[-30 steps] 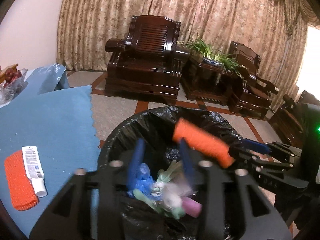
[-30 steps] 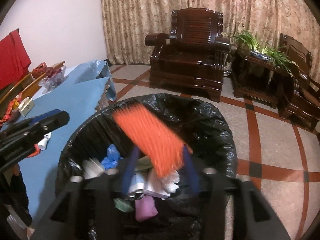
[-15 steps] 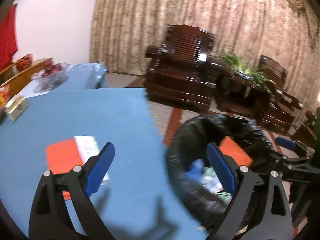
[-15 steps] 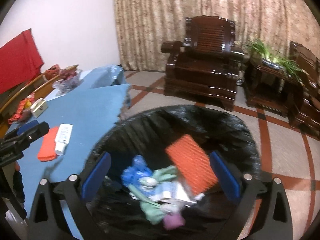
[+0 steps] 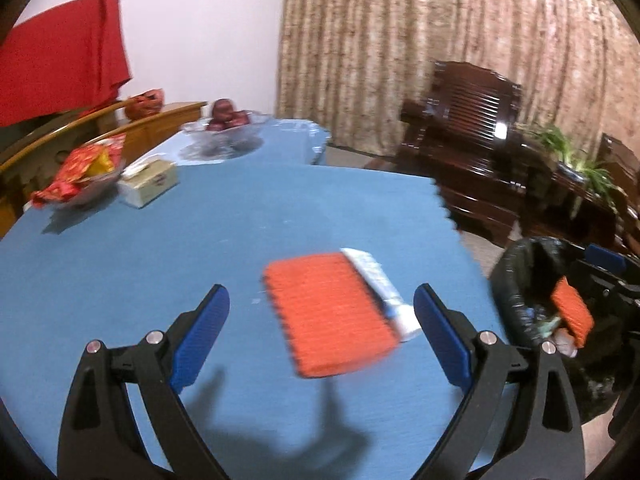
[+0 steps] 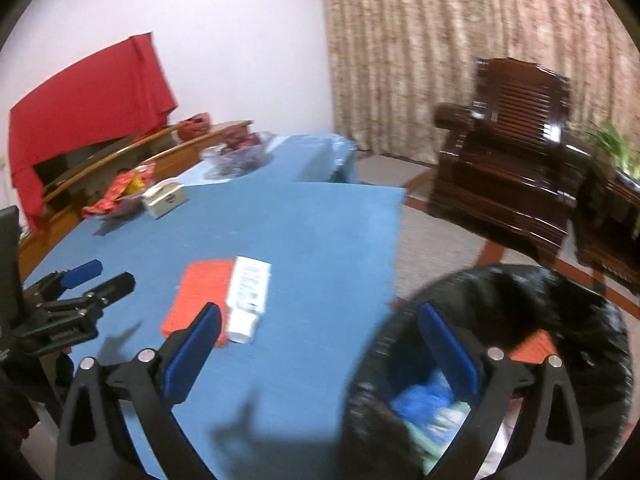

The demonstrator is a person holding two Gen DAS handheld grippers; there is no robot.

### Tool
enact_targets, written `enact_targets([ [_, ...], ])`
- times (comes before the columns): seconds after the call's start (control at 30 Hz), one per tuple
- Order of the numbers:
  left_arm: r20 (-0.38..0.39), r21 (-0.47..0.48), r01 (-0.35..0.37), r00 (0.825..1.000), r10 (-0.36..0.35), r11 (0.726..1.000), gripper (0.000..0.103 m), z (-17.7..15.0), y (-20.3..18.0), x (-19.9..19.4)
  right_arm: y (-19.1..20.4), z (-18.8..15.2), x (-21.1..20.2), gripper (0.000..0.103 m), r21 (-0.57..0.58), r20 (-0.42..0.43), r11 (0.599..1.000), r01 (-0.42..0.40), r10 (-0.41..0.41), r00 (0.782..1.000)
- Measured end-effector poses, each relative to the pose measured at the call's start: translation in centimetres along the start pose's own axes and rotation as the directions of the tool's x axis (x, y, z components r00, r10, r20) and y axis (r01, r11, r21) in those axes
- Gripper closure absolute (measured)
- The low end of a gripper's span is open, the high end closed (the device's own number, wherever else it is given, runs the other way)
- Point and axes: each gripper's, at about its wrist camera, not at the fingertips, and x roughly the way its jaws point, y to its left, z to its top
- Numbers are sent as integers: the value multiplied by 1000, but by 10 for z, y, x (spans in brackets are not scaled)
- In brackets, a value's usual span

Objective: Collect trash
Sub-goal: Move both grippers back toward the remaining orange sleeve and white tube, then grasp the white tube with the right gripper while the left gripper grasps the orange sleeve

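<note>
An orange ribbed pad lies on the blue table with a white tube along its right edge. My left gripper is open and empty, just short of the pad. The pad and tube also show in the right wrist view. My right gripper is open and empty, between the table edge and the black-lined trash bin. The bin holds another orange pad and mixed trash. The left gripper's fingers show at left in the right wrist view.
At the table's far side stand a tissue box, a dish of red-wrapped snacks and a glass fruit bowl. Dark wooden armchairs and a plant stand beyond. A red cloth hangs at left.
My right gripper opened and the orange pad it held dropped into the bin. My left gripper opened and swung left from the bin to face the pad and tube on the table.
</note>
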Motion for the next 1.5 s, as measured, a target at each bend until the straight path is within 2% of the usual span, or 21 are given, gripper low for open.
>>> enact_targets([
  [0.1,-7,-17,-38,999,38,999,12,-4,18,2,24,2,22,6,-25,-17,999,-38,38,999],
  [0.2,-14,-34,-64,998,64,997,12,-7,30,4,41,-1,42,14,-36,-41,998,-54,53,998],
  [0.47,-30,-46,-82,996,81,996,12,-15,41,17,59,-23,99,47,-34,-164,997,-70,63,984],
  [0.57,-34,-43,-82,996,80,996,12,-16,43,22,58,-29,113,53,-22,-197,998,-67,61,979],
  [0.9,-58,-49,-76,996,73,996,12,-23,43,37,64,-38,133,61,-17,-249,996,-90,83,965],
  [1.0,-62,-50,-74,996,70,996,12,-24,44,41,63,-41,142,69,-4,-276,995,-103,98,956],
  [1.27,-84,-49,-60,995,55,997,12,-27,40,49,60,-41,147,73,33,-288,991,-130,134,948],
  [1.5,-133,-28,-20,991,16,999,12,-33,21,65,48,-38,135,74,40,-262,998,-57,65,963],
])
